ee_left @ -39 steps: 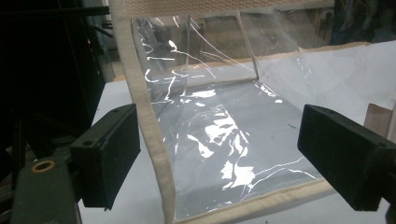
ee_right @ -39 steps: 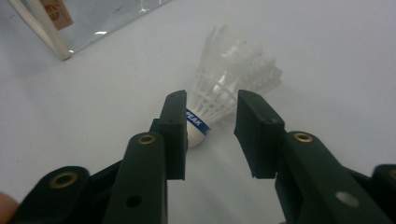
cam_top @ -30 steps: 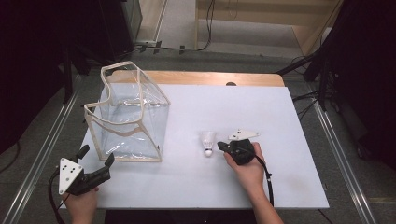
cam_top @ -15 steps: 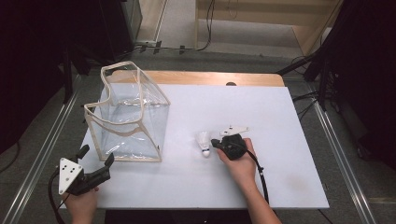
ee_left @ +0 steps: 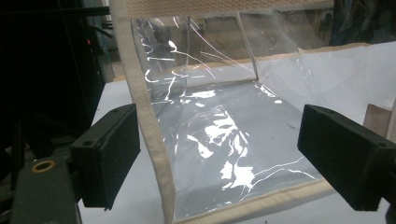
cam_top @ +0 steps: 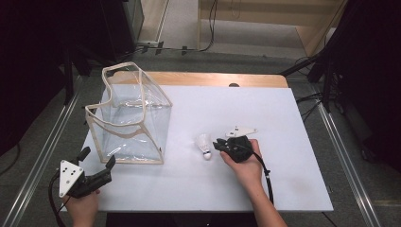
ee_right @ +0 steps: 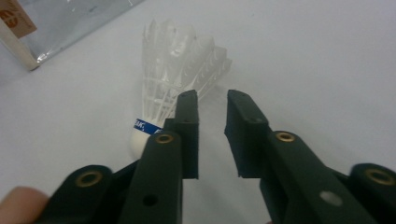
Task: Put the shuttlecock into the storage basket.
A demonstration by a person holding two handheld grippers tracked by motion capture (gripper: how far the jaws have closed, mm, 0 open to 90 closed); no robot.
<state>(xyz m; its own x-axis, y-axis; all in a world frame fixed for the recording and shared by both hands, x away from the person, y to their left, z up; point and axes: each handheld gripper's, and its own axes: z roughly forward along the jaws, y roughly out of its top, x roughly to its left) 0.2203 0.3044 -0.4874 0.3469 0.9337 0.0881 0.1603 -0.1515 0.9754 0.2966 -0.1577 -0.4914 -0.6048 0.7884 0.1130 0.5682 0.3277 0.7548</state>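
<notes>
A white feathered shuttlecock [cam_top: 204,143] lies on its side on the white table [cam_top: 246,109], its cork tip toward the near edge. My right gripper [cam_top: 218,144] sits just right of it, low on the table. In the right gripper view the shuttlecock [ee_right: 173,70] lies outside the left jaw, and the right gripper [ee_right: 212,107] is open by a narrow gap with nothing in it. A clear plastic bag with beige trim [cam_top: 127,118] stands open at the table's left. My left gripper [cam_top: 98,157] is wide open near the bag's front corner; the beige edge [ee_left: 149,130] runs between its jaws.
A wooden strip [cam_top: 198,78] runs along the table's far edge. Metal rails [cam_top: 338,156] flank the table on both sides, and dark equipment and cables stand beyond it. Bare white surface stretches to the right of and behind the shuttlecock.
My right gripper has slid left until its tips are beside the shuttlecock, which has shifted slightly left. The left gripper and the bag have stayed put.
</notes>
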